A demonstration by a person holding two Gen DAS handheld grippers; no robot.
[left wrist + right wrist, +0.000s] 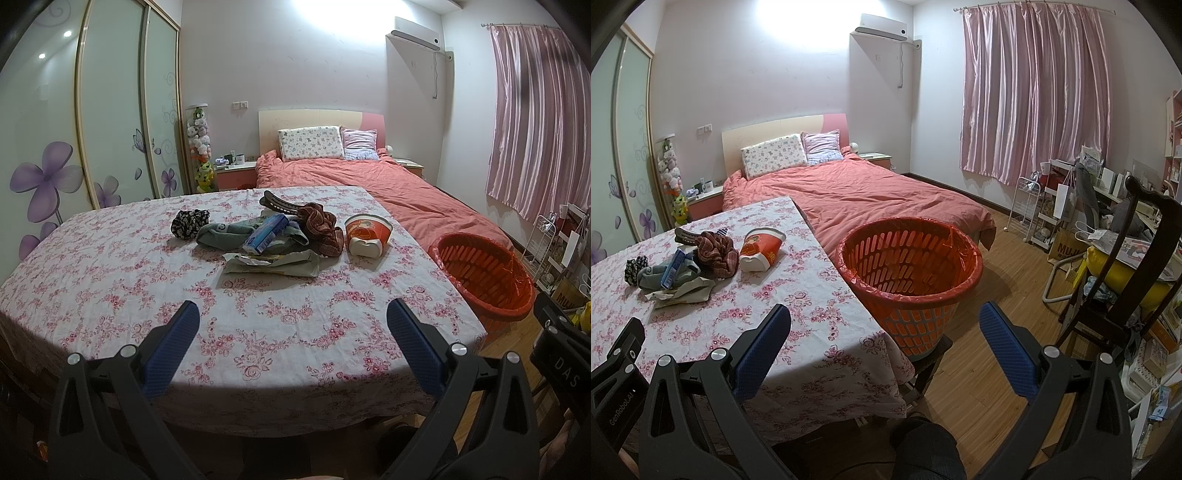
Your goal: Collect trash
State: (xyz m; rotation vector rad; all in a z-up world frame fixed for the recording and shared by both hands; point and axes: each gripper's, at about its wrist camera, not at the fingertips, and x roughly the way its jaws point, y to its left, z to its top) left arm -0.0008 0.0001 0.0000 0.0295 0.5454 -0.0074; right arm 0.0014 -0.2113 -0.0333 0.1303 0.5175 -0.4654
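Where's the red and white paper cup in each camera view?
Left wrist view: the paper cup lies on its side at centre right, right of the clutter on the table.
Right wrist view: the paper cup is at centre left, left of the basket.
Shared landmark: the orange basket.

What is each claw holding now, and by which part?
Nothing. The left claw and the right claw are both open and empty.
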